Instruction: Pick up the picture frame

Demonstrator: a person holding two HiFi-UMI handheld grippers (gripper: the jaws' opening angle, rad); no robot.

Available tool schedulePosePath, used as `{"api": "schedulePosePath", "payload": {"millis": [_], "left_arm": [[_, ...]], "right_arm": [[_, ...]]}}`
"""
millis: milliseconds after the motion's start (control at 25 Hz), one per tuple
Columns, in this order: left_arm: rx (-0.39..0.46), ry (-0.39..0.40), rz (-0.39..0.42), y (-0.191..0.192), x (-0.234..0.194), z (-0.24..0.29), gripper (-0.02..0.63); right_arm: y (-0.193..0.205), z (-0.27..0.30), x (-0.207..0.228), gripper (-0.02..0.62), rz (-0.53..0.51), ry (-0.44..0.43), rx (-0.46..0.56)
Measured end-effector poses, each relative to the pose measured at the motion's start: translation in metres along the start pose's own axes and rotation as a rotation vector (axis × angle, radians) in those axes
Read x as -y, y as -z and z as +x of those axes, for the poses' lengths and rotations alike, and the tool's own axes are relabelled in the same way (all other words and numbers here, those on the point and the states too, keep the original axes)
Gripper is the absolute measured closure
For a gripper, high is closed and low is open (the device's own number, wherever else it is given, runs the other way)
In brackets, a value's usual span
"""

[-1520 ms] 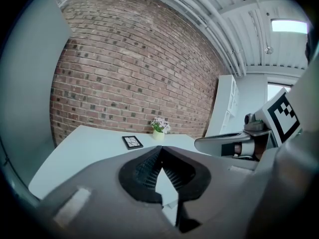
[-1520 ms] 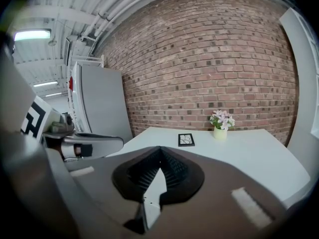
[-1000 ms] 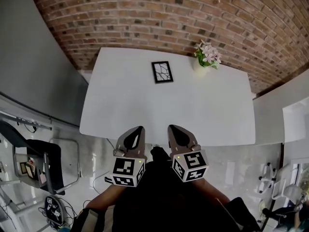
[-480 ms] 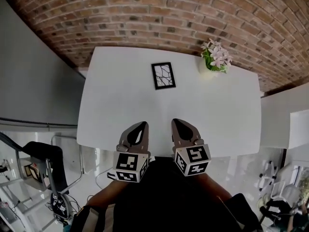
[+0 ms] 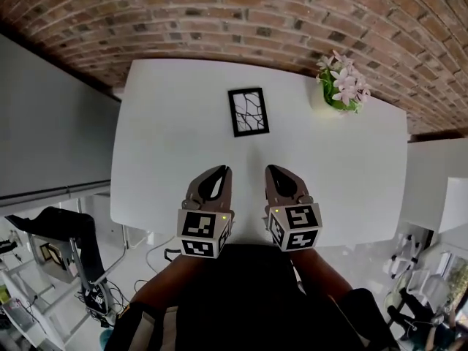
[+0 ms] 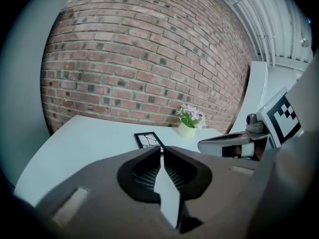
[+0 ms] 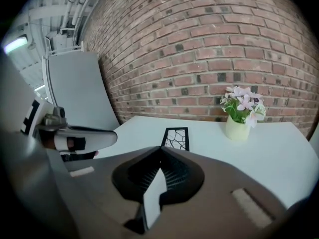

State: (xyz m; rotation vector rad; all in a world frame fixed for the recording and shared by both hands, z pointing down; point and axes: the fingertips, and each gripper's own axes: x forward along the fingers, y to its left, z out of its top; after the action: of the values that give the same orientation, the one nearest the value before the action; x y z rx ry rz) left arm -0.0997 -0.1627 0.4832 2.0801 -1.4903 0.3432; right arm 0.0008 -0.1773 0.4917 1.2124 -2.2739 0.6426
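White table [image 5: 175,167]: picture frame [image 5: 248,111], flower vase [image 5: 324,98]

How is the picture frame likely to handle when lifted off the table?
The picture frame looks thin, stiff and probably light. Lying flat on the smooth white table, it may slide if nudged, and its low edge offers little to grip. Possibly glazed, so fragile.

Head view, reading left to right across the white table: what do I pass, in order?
left gripper, its jaws just opened a crack with nothing between them → picture frame → right gripper → pot of pink flowers
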Motion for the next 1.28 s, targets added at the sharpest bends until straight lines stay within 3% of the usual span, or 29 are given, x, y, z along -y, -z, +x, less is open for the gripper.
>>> {"api": "schedulePosePath", "payload": {"millis": [400,480,1280], "left_arm": [[-0.095,-0.065,-0.042,0.014,-0.03,0.068,0.54],[-0.116,-0.075,-0.052,0.019,-0.035,0.078,0.532],[-0.244,-0.125,-0.137,0.052,-0.064,0.16,0.472]], "right_arm": [[0.006,0.063,0.047,0.591,0.036,0.02,-0.069],[0.008,0.074,0.052,0.546,0.047,0.013,-0.084],[0.03,0.153,0.086,0.482,0.091,0.004,-0.218]]}}
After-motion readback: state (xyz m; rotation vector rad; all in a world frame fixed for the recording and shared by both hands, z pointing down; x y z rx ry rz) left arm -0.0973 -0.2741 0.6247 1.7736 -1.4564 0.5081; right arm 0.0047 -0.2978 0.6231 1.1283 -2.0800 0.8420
